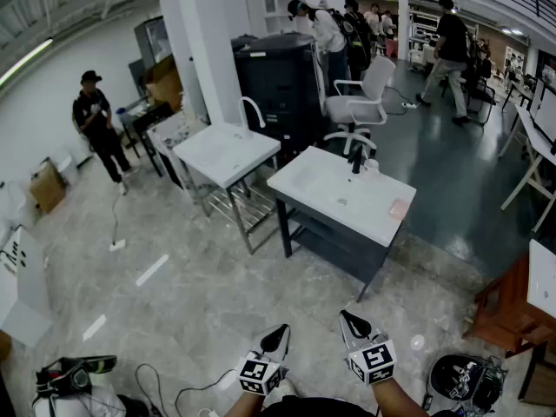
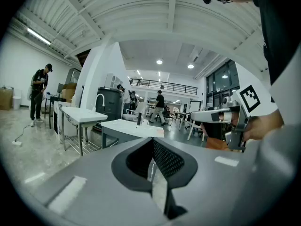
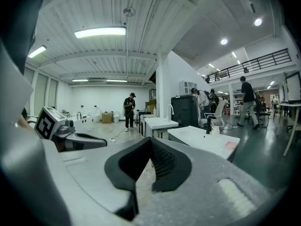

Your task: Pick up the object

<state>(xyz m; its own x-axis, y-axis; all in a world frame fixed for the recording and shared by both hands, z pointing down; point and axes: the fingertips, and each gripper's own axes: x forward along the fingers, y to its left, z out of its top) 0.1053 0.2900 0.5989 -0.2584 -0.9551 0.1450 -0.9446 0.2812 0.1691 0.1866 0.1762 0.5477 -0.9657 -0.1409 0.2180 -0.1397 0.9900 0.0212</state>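
Observation:
A small flat pink object lies near the right end of a white sink counter on dark legs, also seen in the right gripper view as the pink object. A black faucet stands at the counter's back. Both grippers are held low at the bottom of the head view, well short of the counter. My left gripper has its jaws pressed together with nothing between them, and so does my right gripper. Each gripper view shows its own shut jaws, the left gripper and the right gripper, pointing toward the counter.
A second white sink table stands left of the counter, a black cabinet and a white office chair behind. A wooden stand and black gear sit at right. Several people stand in the room. Cables lie on the floor.

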